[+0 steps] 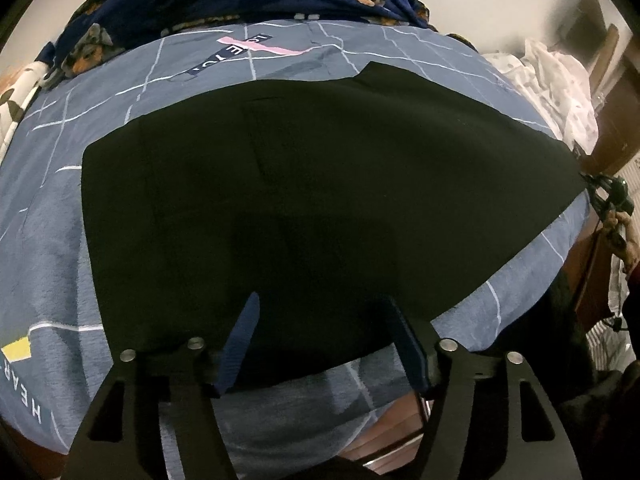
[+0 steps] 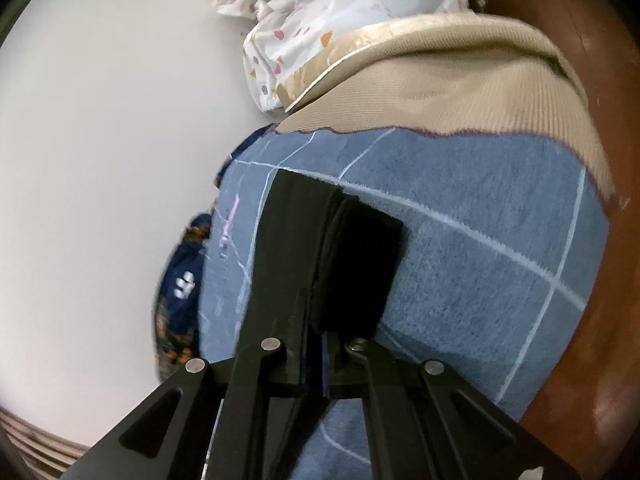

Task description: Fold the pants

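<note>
jaws of the left gripper [image 1: 320,308] stand apart over the near edge of the black pants [image 1: 312,184], pinching nothing. pants lie flat on the blue bedspread [image 1: 44,248], long axis left-right. right gripper [image 2: 326,320] clamps their right end.

Pants [image 1: 320,184] matt black cloth; bedspread [image 2: 480,264] fuzzy blue fleece.

The right gripper [image 2: 326,320] had its jaws closed on a thick fold of the black pants [image 2: 320,240], which lay along the blue blanket [image 2: 480,248] with its white grid lines. Beyond the blanket sat a beige cushion [image 2: 460,80] and a crumpled white patterned cloth [image 2: 320,12] — a pale wall [image 2: 100,160] filled the left side.
</note>
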`<state>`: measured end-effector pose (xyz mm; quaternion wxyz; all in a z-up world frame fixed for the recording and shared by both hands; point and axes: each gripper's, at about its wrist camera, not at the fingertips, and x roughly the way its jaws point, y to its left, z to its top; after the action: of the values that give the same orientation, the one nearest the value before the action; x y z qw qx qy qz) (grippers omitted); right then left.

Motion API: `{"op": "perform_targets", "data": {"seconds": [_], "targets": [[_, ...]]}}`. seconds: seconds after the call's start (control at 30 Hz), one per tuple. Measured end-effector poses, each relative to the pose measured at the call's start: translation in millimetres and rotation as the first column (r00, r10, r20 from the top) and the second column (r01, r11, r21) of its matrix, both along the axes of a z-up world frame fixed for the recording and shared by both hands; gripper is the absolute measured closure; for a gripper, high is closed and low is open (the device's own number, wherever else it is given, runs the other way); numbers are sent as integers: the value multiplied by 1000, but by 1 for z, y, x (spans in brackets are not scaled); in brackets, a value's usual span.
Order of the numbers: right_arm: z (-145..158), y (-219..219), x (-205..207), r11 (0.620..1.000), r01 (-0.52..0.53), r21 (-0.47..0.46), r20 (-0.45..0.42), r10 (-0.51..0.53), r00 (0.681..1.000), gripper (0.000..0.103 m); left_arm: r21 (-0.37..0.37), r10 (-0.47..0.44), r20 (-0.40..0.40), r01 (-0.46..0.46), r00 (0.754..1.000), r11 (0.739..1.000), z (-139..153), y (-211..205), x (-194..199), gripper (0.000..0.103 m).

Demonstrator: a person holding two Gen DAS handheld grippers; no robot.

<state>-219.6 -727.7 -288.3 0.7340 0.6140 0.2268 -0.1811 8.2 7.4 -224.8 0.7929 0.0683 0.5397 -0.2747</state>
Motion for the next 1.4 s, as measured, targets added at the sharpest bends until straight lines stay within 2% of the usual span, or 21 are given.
{"op": "perform_targets", "data": {"seconds": [0.07, 0.13, 0.23, 0.3, 0.37, 0.4, 0.47, 0.53, 0.6, 0.63, 0.7, 0.77, 0.8, 0.9, 1.0, 1.1, 1.23, 1.4], "targets": [[2, -5, -3, 1000, 27, 3, -5, -27, 1000, 98, -4, -3, 0, 3, 1000, 1000, 0, -2, 0, 30], [10, -15, -18, 994, 107, -22, -17, -107, 994, 93, -6, -8, 3, 8, 1000, 1000, -1, -3, -1, 28], [28, -25, -43, 978, 190, -88, -73, -196, 978, 75, -14, -7, 8, 7, 1000, 1000, 1, -2, -2, 28], [43, -19, -49, 979, 172, -110, -3, -174, 985, 75, -29, 6, 8, -6, 1000, 1000, 2, 0, -2, 28], [60, 2, -41, 988, 78, -135, 98, -65, 993, 74, -41, 23, 10, -22, 1000, 999, 3, 1, -2, 28], [65, 22, -31, 993, -16, -119, 182, 37, 983, 71, -43, 32, 13, -31, 999, 999, 4, 1, -2, 28], [60, 59, -13, 987, -157, -44, 295, 164, 941, 58, -48, 38, 20, -37, 999, 998, 7, 0, -4, 28], [47, 116, 11, 947, -321, 26, 357, 291, 888, 53, -57, 36, 26, -35, 999, 998, 10, 0, -6, 28], [32, 172, 32, 900, -432, 58, 323, 393, 861, 53, -60, 36, 39, -34, 999, 998, 14, 0, -7, 28], [19, 200, 42, 873, -477, 103, 321, 425, 847, 53, -60, 39, 46, -36, 998, 998, 16, 0, -7, 28], [-1, 240, 56, 831, -522, 194, 337, 443, 831, 53, -67, 52, 65, -47, 997, 997, 22, 3, -7, 28], [-6, 259, 67, 801, -563, 203, 299, 497, 815, 53, -86, 71, 85, -64, 994, 994, 29, 8, -7, 28], [-3, 264, 70, 795, -579, 178, 261, 529, 807, 53, -93, 90, 106, -81, 990, 992, 34, 12, -7, 28], [4, 260, 73, 800, -569, 189, 279, 512, 812, 53, -115, 135, 142, -119, 981, 986, 41, 20, -9, 28], [10, 263, 78, 802, -573, 168, 261, 525, 810, 53, -128, 159, 138, -141, 978, 982, 40, 24, -9, 28], [8, 272, 84, 792, -581, 186, 250, 534, 808, 53, -110, 157, 138, -142, 978, 984, 37, 26, -9, 28], [-6, 279, 89, 795, -555, 244, 187, 523, 832, 53, -119, 160, 140, -143, 977, 983, 38, 31, -11, 28], [-1, 280, 91, 817, -531, 227, 175, 502, 847, 52, -142, 175, 131, -157, 976, 977, 39, 37, -11, 28]]}}
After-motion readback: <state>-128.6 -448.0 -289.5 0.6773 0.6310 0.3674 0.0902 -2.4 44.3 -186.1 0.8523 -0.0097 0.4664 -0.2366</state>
